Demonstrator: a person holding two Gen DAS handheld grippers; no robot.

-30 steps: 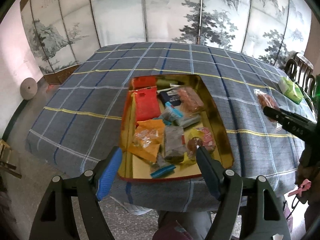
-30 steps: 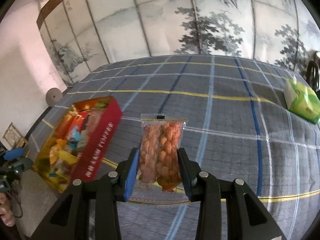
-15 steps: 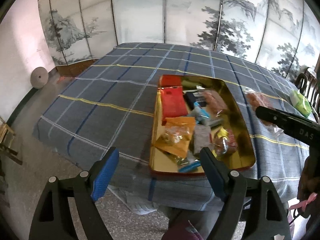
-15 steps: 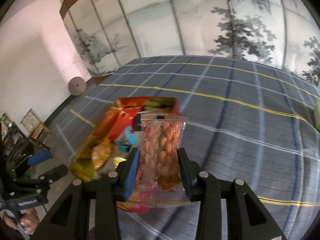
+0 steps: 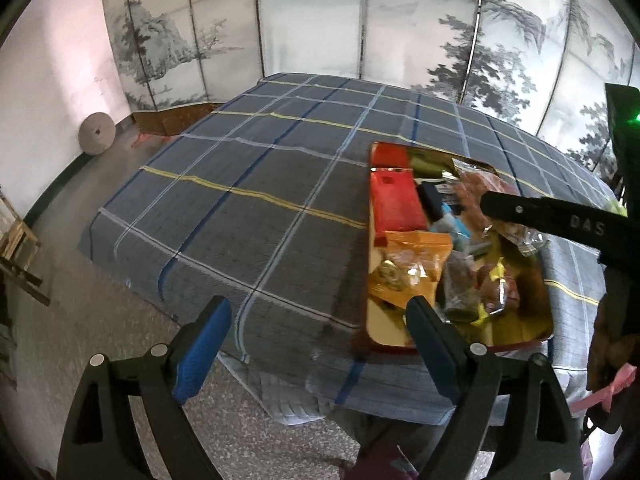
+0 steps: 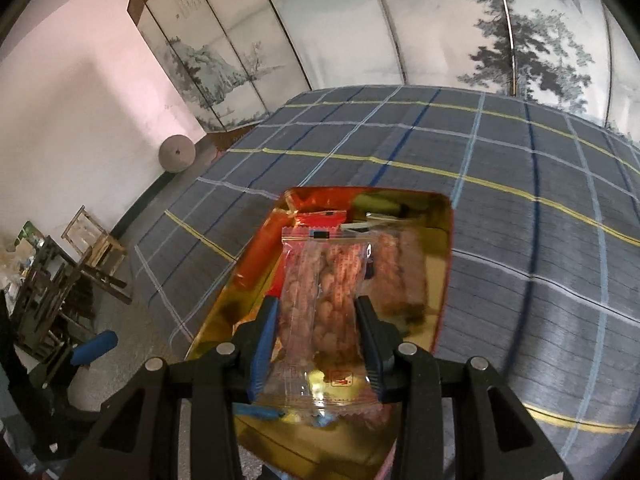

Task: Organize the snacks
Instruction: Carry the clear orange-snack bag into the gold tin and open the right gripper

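The right gripper (image 6: 316, 332) is clamped on a clear packet of peanuts (image 6: 324, 292), its two blue-lined pads pressing the packet's sides so that the packet stands up between them, sealed top edge ahead of the fingertips and printed bottom edge back toward the camera. Directly ahead of and beneath these jaws lies the gold tray (image 6: 442, 264) with a red rim, resting on the blue checked tablecloth (image 6: 520, 200); the held packet hangs over the tray's middle, apart from the snacks below it. Just beyond the packet's right side a second brown snack bag (image 6: 400, 272) lies in the tray, and to the left of the jaws a red packet (image 6: 260, 260) shows against the tray wall. The left gripper (image 5: 320, 340) has nothing between its fingers and its jaws are opening, standing wide over the near edge of the tablecloth. The tray sits ahead of the right-hand finger of that gripper, off to its right, with an orange bag (image 5: 412, 264) nearest the fingertip. In that view the right gripper reaches in from the right above the tray, the peanut packet under its tip.
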